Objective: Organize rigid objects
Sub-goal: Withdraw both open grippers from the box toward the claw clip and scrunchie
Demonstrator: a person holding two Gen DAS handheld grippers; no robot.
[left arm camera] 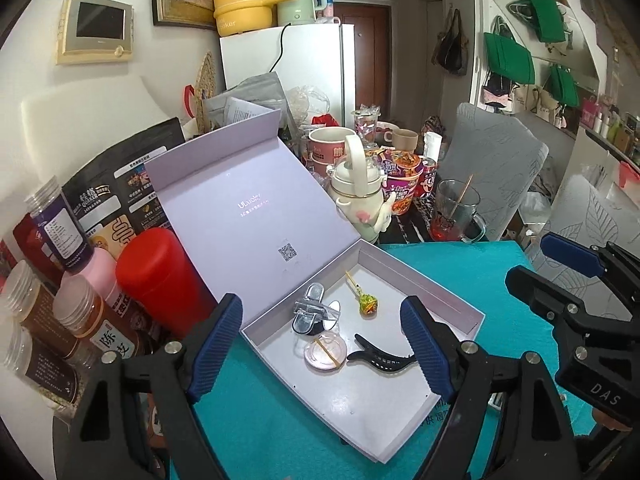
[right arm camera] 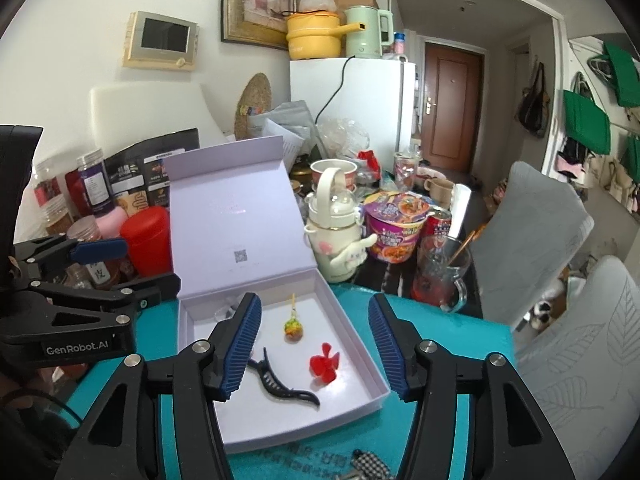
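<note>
A lilac box lies open on the teal mat, its lid standing up behind it. Inside the box are a black hair claw, a clear clip, a round clear case and a lollipop-shaped trinket. The right wrist view shows the box with the claw, the trinket and a red flower-shaped piece. My left gripper hovers open above the box, holding nothing. My right gripper is open and empty over it too.
Jars and a red canister crowd the left side. A cream bottle, a noodle cup and a glass mug stand behind the box. Grey chairs sit to the right. A checkered item lies on the mat's near edge.
</note>
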